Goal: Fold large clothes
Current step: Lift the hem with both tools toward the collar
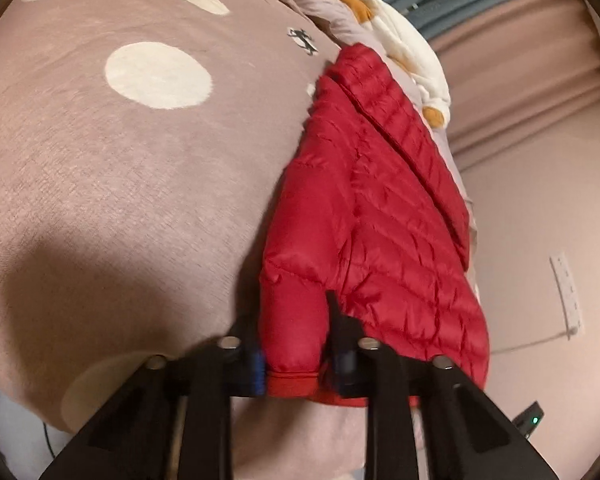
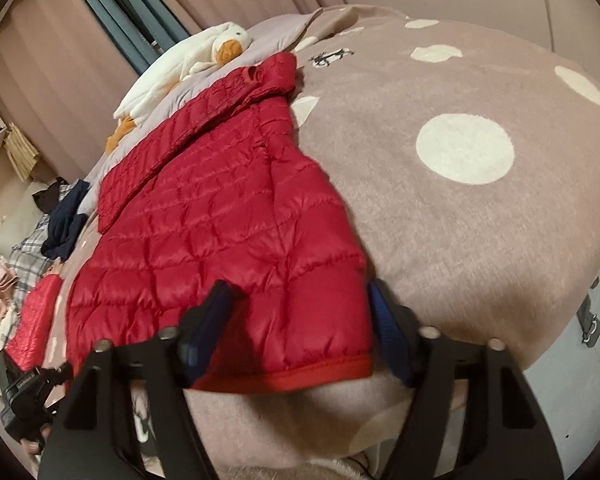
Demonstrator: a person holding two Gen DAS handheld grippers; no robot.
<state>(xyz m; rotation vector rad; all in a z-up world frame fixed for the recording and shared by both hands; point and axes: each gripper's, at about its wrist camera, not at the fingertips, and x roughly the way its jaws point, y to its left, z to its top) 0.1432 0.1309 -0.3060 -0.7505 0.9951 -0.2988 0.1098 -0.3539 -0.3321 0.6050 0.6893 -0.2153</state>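
Note:
A red quilted puffer jacket (image 1: 364, 216) lies on a pink bed blanket with white dots (image 1: 120, 160). In the left wrist view my left gripper (image 1: 296, 344) is shut on the jacket's hem corner, with red fabric pinched between its fingers. In the right wrist view the jacket (image 2: 220, 216) spreads away from me, collar at the far end. My right gripper (image 2: 300, 320) is open, its blue-padded fingers (image 2: 388, 332) straddling the near hem corner, which lies on the blanket (image 2: 460, 220).
A white and orange plush duck (image 2: 204, 56) lies near the pillow end. Dark and plaid clothes (image 2: 56, 224) are piled at the left bed edge. Curtains (image 2: 60, 80) hang behind. The other gripper (image 2: 28, 392) shows at lower left.

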